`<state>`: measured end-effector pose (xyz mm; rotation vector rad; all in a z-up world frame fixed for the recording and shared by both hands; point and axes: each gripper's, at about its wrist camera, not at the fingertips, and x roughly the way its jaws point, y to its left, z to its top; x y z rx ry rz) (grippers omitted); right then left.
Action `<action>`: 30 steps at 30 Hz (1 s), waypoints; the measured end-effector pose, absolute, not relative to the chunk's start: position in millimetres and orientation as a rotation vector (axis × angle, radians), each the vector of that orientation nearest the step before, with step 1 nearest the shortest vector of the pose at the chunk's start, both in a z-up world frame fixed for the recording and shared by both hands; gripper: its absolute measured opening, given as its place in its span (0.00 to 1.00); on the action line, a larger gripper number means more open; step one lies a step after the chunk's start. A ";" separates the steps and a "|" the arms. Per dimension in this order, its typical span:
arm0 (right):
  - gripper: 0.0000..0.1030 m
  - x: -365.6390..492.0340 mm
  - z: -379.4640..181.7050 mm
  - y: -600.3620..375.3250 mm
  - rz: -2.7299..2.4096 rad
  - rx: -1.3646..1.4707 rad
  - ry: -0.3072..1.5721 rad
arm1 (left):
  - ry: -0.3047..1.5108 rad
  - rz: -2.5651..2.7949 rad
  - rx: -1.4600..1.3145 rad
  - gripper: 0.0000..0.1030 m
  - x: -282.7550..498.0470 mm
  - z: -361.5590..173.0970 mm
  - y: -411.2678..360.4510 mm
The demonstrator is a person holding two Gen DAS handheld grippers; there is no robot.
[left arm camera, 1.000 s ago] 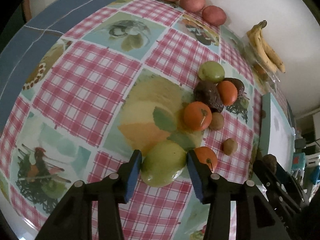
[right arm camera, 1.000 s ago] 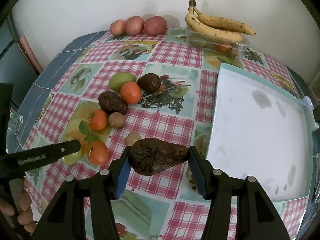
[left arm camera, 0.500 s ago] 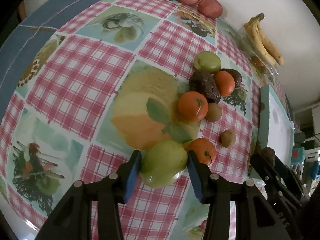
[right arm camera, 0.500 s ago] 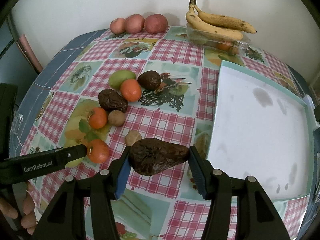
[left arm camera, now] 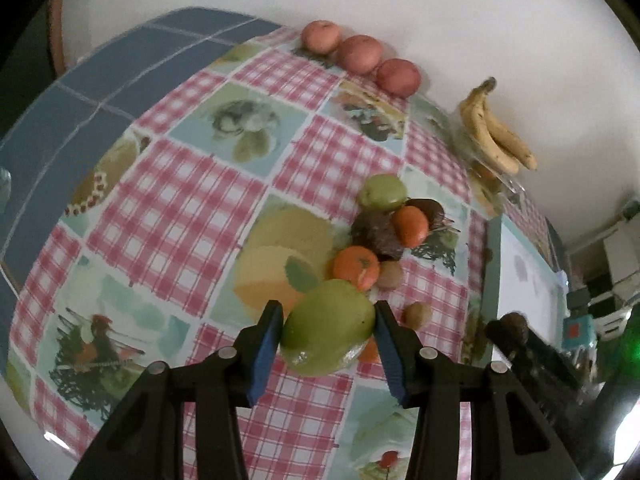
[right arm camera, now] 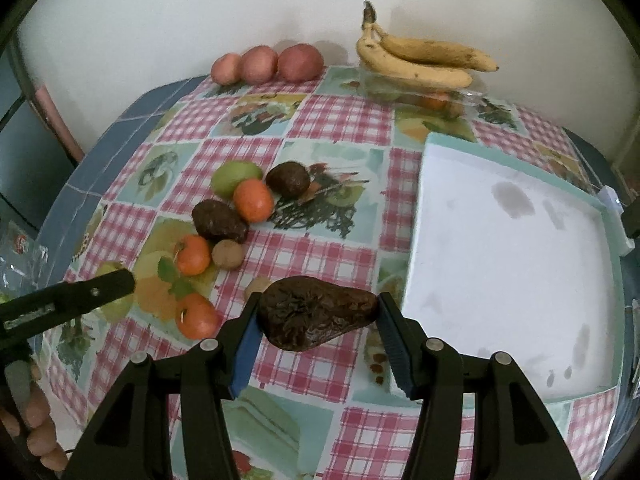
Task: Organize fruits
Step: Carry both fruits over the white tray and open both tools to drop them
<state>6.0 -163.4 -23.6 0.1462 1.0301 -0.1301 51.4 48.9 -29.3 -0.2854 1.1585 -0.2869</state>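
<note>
Left wrist view
Left gripper (left arm camera: 328,330): black frame with blue pads, clamped on either side of a large smooth green mango (left arm camera: 327,328), which sits between the fingers above the cloth.
Tablecloth: pink-checked oilcloth with printed fruit panels (left arm camera: 168,216) over a blue tiled table.
Fruit pile: just beyond the held mango lie a round orange tangerine (left arm camera: 356,267), a small brown kiwi (left arm camera: 390,275) touching it, a wrinkled dark avocado (left arm camera: 374,236), a second tangerine (left arm camera: 410,226) and a smaller green mango (left arm camera: 382,192).
Loose kiwi: another brown kiwi (left arm camera: 417,314) lies alone, just right of the right finger.
Wall edge: three reddish round potatoes (left arm camera: 360,54) in a row; a bunch of spotted yellow bananas (left arm camera: 494,132) resting on a clear plastic box.
Tray: a white flat tray with a pale green rim (left arm camera: 491,264) lies at the right.

Right wrist view
Right gripper (right arm camera: 318,322): blue pads pressed against both ends of a shrivelled dark brown avocado (right arm camera: 316,318), held lengthwise above the cloth.
Tray position: the white tray's green rim (right arm camera: 414,216) lies to the right, apart from the held avocado; its floor carries grey smudges.
Pile: green mango (right arm camera: 234,178), tangerine (right arm camera: 253,200), two dark avocados (right arm camera: 288,179), tangerine (right arm camera: 193,255), kiwi (right arm camera: 228,254) cluster at left centre.
Near fruit: one tangerine (right arm camera: 196,316) lies just left of the left finger; a kiwi (right arm camera: 256,286) peeks out behind the held avocado.
Other tool: the left gripper's black finger (right arm camera: 80,294) reaches in from the left edge, green fruit behind it.
</note>
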 end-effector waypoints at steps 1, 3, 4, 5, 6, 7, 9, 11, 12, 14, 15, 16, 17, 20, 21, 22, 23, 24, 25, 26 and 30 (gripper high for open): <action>0.56 5.8 -21.1 -168.6 -0.147 0.150 1.021 | 1.146 -0.293 -0.259 0.47 50.5 -24.6 41.2; 0.56 5.3 -16.8 -183.3 -0.206 0.146 1.002 | 1.136 -0.318 -0.235 0.47 49.5 -20.0 29.3; 0.56 5.3 -16.0 -192.2 -0.247 0.141 0.998 | 1.134 -0.337 -0.227 0.47 49.8 -17.1 23.2; 0.56 4.6 -16.0 -202.9 -0.293 0.143 0.997 | 1.134 -0.354 -0.219 0.47 50.5 -14.1 16.3; 0.56 3.3 -17.0 -215.6 -0.343 0.156 0.998 | 1.133 -0.368 -0.211 0.47 52.4 -11.5 9.3; 0.56 1.4 -18.8 -232.0 -0.399 0.177 1.003 | 1.130 -0.386 -0.201 0.47 53.1 -7.8 1.1; 0.56 -3.0 -21.8 -256.3 -0.484 0.192 1.009 | 1.120 -0.425 -0.181 0.47 54.7 -0.7 -15.8; 0.56 -8.9 -23.6 -278.8 -0.550 0.206 1.013 | 1.109 -0.472 -0.154 0.47 58.3 6.0 -39.9; 0.56 -11.4 -23.6 -288.7 -0.569 0.219 1.010 | 1.102 -0.496 -0.141 0.47 58.7 9.9 -51.1; 0.56 -17.5 -22.6 -308.6 -0.617 0.243 1.003 | 1.086 -0.545 -0.095 0.47 59.3 16.8 -80.2; 0.56 -20.4 -21.6 -317.3 -0.641 0.251 0.999 | 1.080 -0.564 -0.070 0.47 59.1 18.6 -93.1; 0.56 -23.8 -19.8 -327.8 -0.671 0.259 0.995 | 1.073 -0.594 -0.040 0.47 58.6 20.0 -110.9; 0.56 -26.0 -19.3 -334.3 -0.690 0.263 0.990 | 1.071 -0.622 -0.023 0.47 57.8 20.2 -123.9; 0.56 -33.1 -19.6 -357.1 -0.746 0.272 0.985 | 1.064 -0.679 0.043 0.47 57.8 14.4 -164.4; 0.56 -35.0 -20.8 -364.0 -0.760 0.275 0.988 | 1.056 -0.691 0.069 0.47 57.2 11.6 -176.1; 0.56 -35.7 -23.1 -373.0 -0.775 0.284 0.994 | 1.052 -0.705 0.098 0.47 56.8 6.9 -190.6; 0.56 -37.2 -24.7 -377.0 -0.783 0.291 0.997 | 1.055 -0.718 0.112 0.47 56.5 2.0 -200.0; 0.56 -39.0 -26.3 -383.1 -0.790 0.301 0.997 | 1.061 -0.732 0.120 0.47 56.4 -3.1 -207.9; 0.56 -43.3 -26.8 -388.7 -0.798 0.311 0.994 | 1.069 -0.741 0.126 0.47 56.0 -8.4 -215.8; 0.56 -44.4 -28.4 -393.6 -0.804 0.318 0.994 | 1.075 -0.743 0.134 0.47 56.4 -13.9 -222.1; 0.56 -48.8 -40.0 -415.3 -0.828 0.352 1.004 | 1.086 -0.754 0.177 0.47 55.1 -32.1 -241.9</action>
